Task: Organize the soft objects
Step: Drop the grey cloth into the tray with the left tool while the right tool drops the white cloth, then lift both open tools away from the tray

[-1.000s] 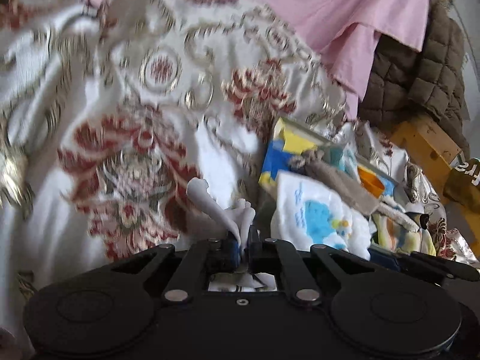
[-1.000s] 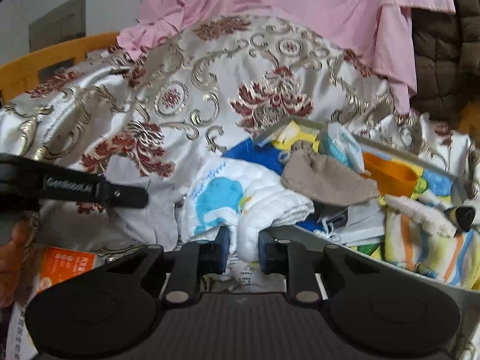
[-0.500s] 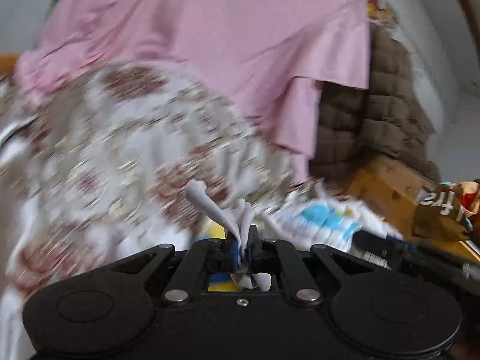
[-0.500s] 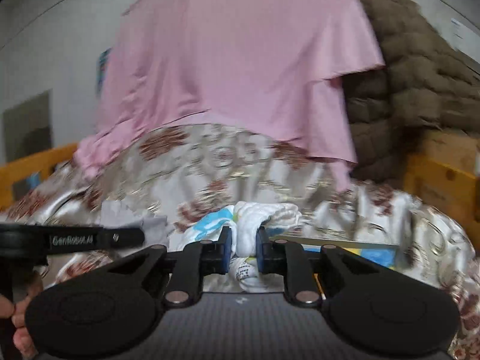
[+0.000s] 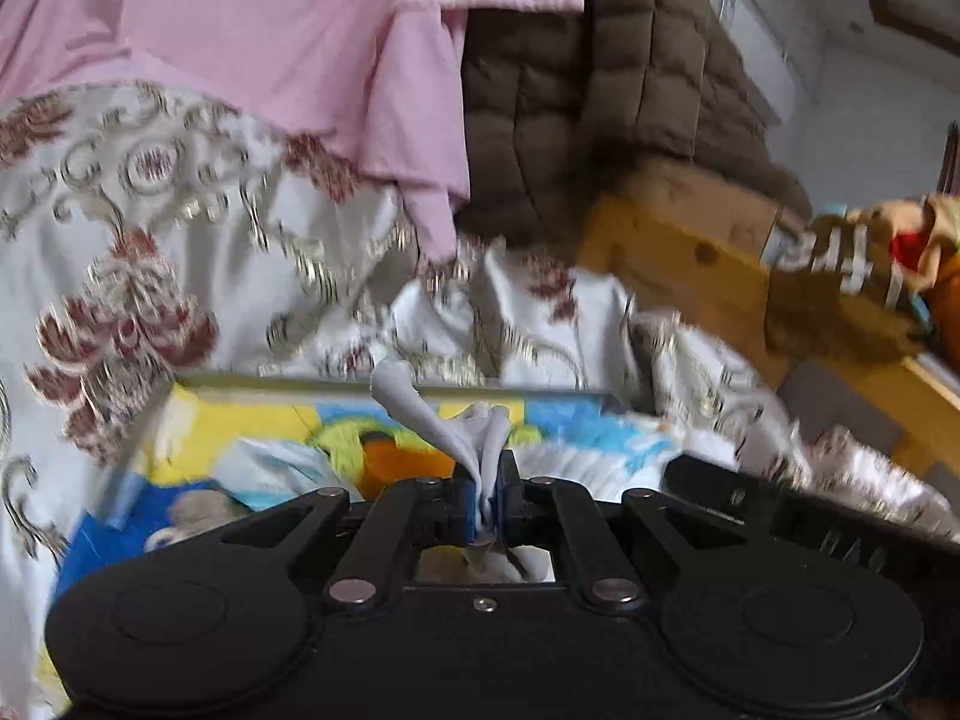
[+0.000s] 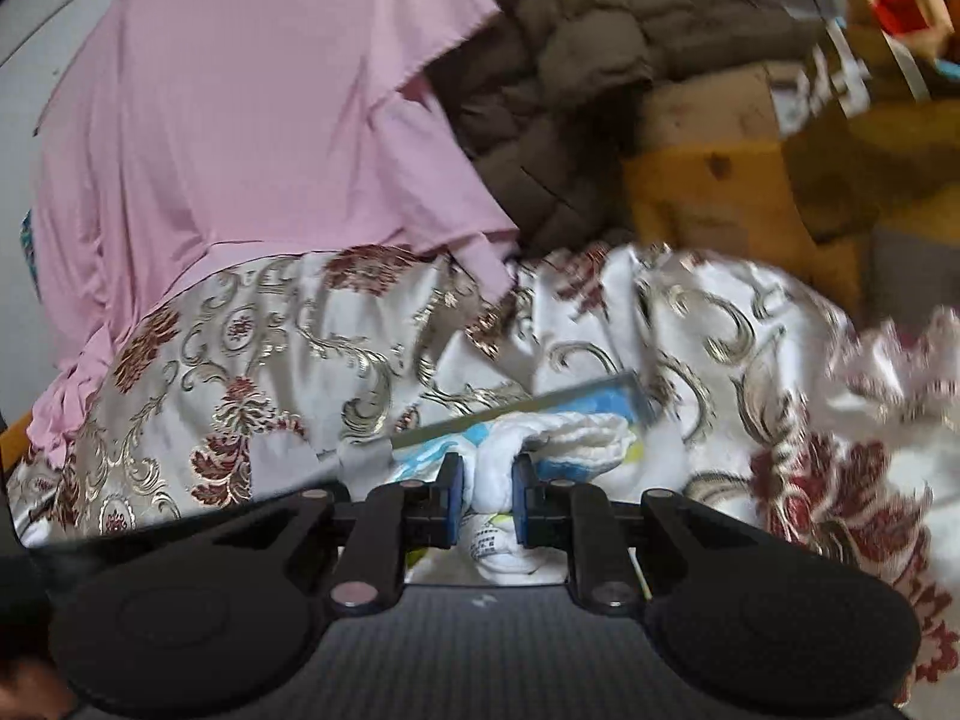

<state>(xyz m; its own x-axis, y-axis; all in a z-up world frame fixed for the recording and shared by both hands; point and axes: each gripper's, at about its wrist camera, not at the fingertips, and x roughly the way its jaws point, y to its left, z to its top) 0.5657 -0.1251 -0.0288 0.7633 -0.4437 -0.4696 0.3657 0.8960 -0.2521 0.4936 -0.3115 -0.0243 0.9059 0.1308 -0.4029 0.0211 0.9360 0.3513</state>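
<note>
Left wrist view, left to right. Patterned bedspread [image 5: 180, 276], white satin with dark red flowers and gold scrolls, fills 9 to 10 o'clock. Pink sheet [image 5: 288, 48] draped over it at 11 to 12. Box [image 5: 240, 420] with yellow, blue and orange cartoon print sits low at 8 o'clock on the bedspread, contents blurred. Left gripper [image 5: 487, 495] at 6 o'clock, jaws nearly together, pinching a thin grey cloth [image 5: 432, 414]; the cloth is pale grey, soft, bunched into a narrow fold between the pads, with one twisted tail sticking up toward 11 and more hanging below the jaws. Brown quilted blanket [image 5: 600, 90] at 12 to 1. Wooden bed frame [image 5: 690, 264] at 3 o'clock, motion blurred.

Right wrist view, left to right. Pink sheet at 10 to 11, bedspread under it from 8 through 4. Right gripper [image 6: 487, 495] at 6 o'clock, jaws narrow, clamped on a white towel [image 6: 540, 438]; the towel is thick, fluffy, ribbed, white with blue and yellow print, squeezed into a roll between the blue pads, its bulk spilling toward 1 o'clock and a care label hanging below the jaws. Box edge just behind the towel. Brown blanket at 12, bed frame at 2.
</note>
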